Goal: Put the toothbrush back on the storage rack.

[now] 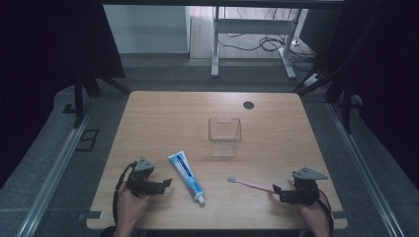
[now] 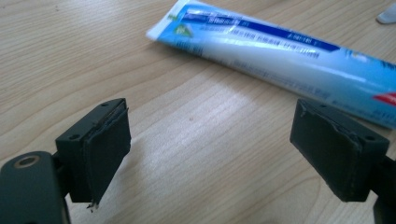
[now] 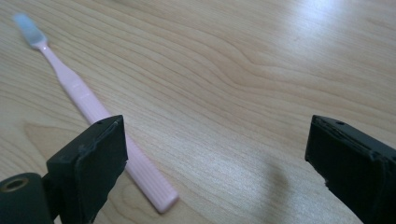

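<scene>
Both set low at the near table (image 1: 148, 113) edge, jaws wide and empty: left gripper (image 1: 167, 183) just beside the toothpaste tube (image 1: 187, 177), right gripper (image 1: 276, 190) at the pink toothbrush (image 1: 251, 184) handle, apparently for pickups toward the clear bin (image 1: 225, 137).

Bare wood right between the left gripper (image 1: 168, 182) jaws, toothpaste tube (image 1: 187, 176) lying across just ahead of it, right gripper (image 1: 274, 190) jaws wide with open table between, pink toothbrush (image 1: 251, 184) alongside its left jaw, clear container (image 1: 225, 137) farther ahead, well apart
</scene>
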### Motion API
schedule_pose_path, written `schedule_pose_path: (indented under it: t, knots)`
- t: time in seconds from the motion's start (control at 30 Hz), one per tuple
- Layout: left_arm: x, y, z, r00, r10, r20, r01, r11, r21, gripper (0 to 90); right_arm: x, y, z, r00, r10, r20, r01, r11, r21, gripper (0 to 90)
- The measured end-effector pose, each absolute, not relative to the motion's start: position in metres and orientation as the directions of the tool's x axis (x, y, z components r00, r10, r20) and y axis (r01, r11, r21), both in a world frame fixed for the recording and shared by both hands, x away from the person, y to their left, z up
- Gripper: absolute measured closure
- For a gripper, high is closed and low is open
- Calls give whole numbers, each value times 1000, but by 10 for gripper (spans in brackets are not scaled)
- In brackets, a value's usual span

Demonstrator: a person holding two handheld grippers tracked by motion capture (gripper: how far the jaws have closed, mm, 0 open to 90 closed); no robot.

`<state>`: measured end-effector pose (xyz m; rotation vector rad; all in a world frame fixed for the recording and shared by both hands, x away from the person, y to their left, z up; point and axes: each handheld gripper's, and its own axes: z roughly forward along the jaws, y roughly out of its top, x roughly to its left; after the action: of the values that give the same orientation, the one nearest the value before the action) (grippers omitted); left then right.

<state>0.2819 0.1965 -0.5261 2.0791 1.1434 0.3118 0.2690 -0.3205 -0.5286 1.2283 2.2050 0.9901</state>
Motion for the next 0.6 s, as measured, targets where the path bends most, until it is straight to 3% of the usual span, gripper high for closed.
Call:
schedule_pose_path:
  t: [0.6]
  knots:
    - [282, 196, -528, 578, 809, -107, 638, -366, 678, 125, 267, -319, -528, -560, 828, -24, 521, 374, 767, 68]
